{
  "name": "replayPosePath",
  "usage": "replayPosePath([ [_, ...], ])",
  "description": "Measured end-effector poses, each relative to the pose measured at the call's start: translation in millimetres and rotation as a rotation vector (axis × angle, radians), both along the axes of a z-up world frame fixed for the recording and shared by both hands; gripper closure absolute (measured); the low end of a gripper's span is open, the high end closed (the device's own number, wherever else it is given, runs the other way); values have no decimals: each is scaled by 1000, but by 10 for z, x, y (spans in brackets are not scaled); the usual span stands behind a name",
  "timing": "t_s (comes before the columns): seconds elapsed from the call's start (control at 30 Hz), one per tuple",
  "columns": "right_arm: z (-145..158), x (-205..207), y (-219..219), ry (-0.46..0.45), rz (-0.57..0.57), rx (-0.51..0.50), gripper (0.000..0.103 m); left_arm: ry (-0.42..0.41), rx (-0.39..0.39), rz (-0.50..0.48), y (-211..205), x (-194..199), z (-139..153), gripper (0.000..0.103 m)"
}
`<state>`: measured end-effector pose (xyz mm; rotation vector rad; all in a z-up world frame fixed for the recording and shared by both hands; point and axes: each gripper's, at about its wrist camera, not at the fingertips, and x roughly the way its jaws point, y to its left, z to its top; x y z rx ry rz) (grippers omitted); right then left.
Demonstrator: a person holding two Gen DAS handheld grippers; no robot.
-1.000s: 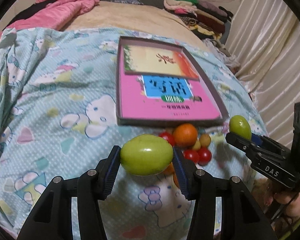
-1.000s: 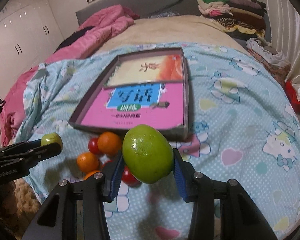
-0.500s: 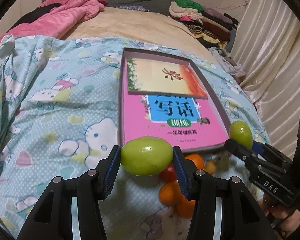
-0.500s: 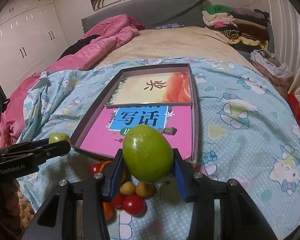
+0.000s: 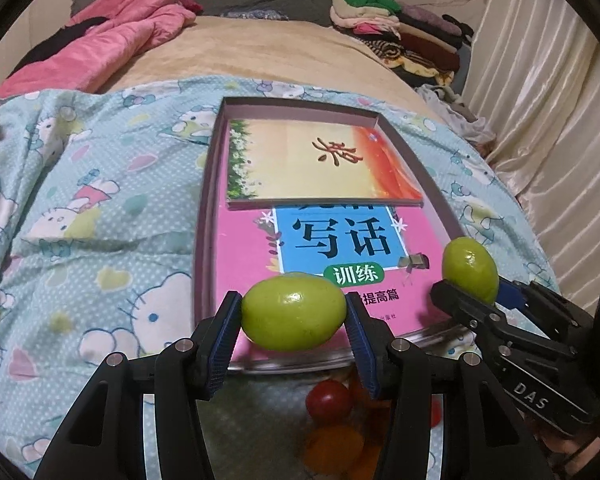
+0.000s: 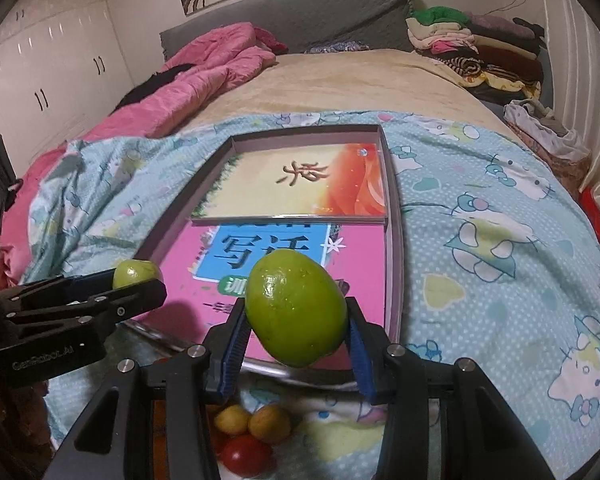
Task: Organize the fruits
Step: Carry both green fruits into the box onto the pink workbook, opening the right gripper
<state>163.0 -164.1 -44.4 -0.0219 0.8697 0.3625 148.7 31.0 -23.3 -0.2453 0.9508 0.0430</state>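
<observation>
My left gripper [image 5: 294, 316] is shut on a green fruit [image 5: 293, 311], held over the near edge of a shallow box [image 5: 206, 216]. My right gripper [image 6: 296, 320] is shut on a second green fruit [image 6: 296, 308], also above the box's near edge. Each gripper shows in the other's view: the right one [image 5: 470, 282] with its fruit [image 5: 469, 264] at the right, the left one [image 6: 140, 280] with its fruit [image 6: 134, 273] at the left. Small red tomatoes [image 5: 329, 402], orange fruits [image 5: 334, 444] and yellow fruits [image 6: 269, 424] lie on the bedspread below the fingers, partly hidden.
The box holds a pink book [image 5: 340, 256] and an orange-cream book [image 5: 320, 160]. It lies on a light-blue cartoon bedspread [image 5: 100, 220]. A pink quilt [image 6: 204, 76] lies at the back left, folded clothes [image 6: 472, 48] at the back right, a curtain [image 5: 548, 120] on the right.
Both grippers, each still holding its green fruit, have moved forward from over the pile of small fruits to over the box's near edge. The pile now lies under the fingers.
</observation>
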Motion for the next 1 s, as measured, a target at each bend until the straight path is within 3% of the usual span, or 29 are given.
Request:
replayPosePath([
  [0.63, -191, 37, 106, -9, 34, -111, 57, 30, 64, -6, -35, 85, -191, 49],
  [0.9, -195, 26, 109, -12, 37, -91, 57, 31, 60, -6, -28, 86, -201, 49],
  [1.0, -167, 16, 103, -19, 38, -68, 51, 31, 60, -5, -28, 84, -198, 49],
])
